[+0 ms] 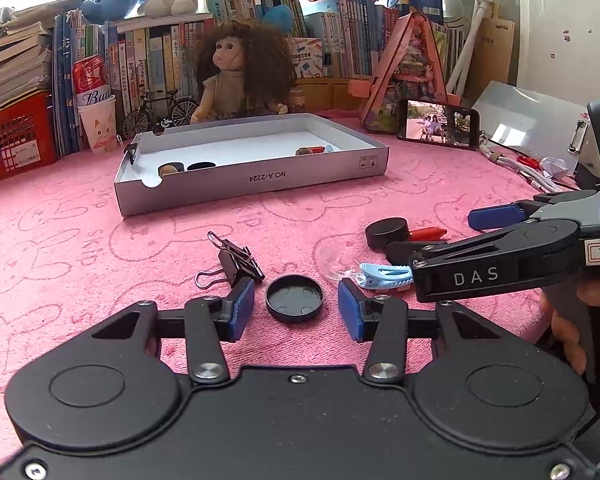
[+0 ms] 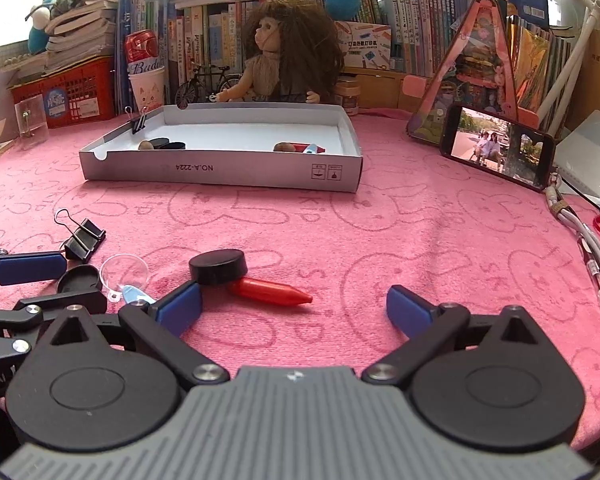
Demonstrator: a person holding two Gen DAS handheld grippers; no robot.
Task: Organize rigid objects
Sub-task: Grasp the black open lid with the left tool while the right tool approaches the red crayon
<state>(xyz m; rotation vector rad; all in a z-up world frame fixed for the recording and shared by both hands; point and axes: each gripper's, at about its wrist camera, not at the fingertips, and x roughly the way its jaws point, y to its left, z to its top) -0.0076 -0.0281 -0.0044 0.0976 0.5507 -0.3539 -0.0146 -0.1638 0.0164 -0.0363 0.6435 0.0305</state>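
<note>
On the pink cloth [image 2: 380, 232], the left gripper [image 1: 296, 308] sits low with its blue pads spread wide, an upturned black cap [image 1: 294, 298] lying between them, untouched. A black binder clip [image 1: 236, 264] lies just beside its left pad, a light blue clip [image 1: 384, 276] near the right. The right gripper [image 2: 292, 308] is spread too, gripping nothing; a red crayon [image 2: 270, 292] and a black puck [image 2: 219, 267], touching each other, rest ahead of its left finger. Farther back stands a shallow white box [image 2: 220, 170] with several small pieces already inside.
</note>
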